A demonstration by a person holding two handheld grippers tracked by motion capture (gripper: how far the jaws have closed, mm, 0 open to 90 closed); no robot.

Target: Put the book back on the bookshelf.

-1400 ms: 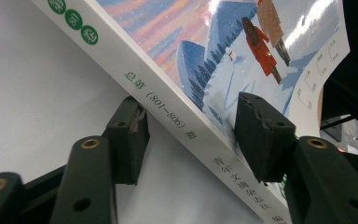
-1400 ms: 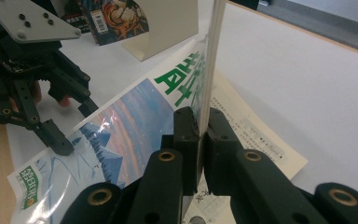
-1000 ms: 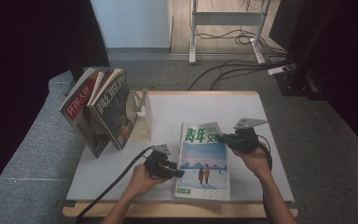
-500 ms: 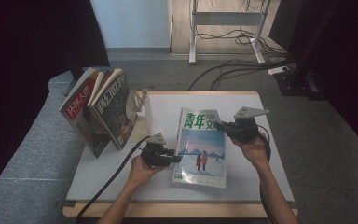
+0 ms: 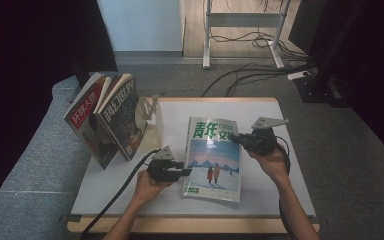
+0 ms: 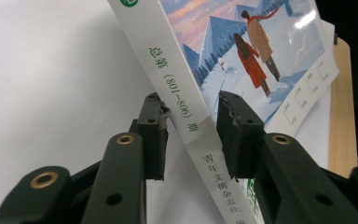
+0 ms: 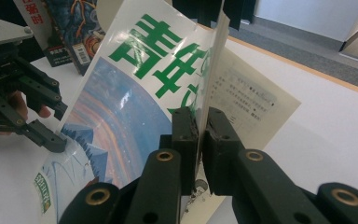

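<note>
Compared with one second ago, shifted as a whole toward the pale wooden book stand (image 5: 152, 116): the glossy magazine with green characters and a snowy mountain scene on the cover (image 5: 212, 157), now lying on the white tabletop (image 5: 275, 175) closer to the stand than before, though still apart from it. Carried there between both tools, as it seems. On the side of the magazine away from the stand, right gripper (image 5: 232, 137) pressed together on the free edge of the cover (image 7: 135, 84), seen in its own view (image 7: 199, 114) pinching that thin edge, with the cover raised from the pale page under it. On the side facing the stand, left gripper (image 5: 186, 172) at the white spine; in its own view (image 6: 189, 100) spread, one jaw on each side of the spine (image 6: 182, 88), not closed on it. Probably a steadying role here, not a grasp. Already leaning in the stand: a red-covered magazine and a dark-covered one (image 5: 105, 120). Judged from this: about halfway through bringing the third magazine to them. Still needed: closing on the spine, tipping upright, then setting beside the dark one. Some risk of the cover alone bending or tearing under the pinch.
</note>
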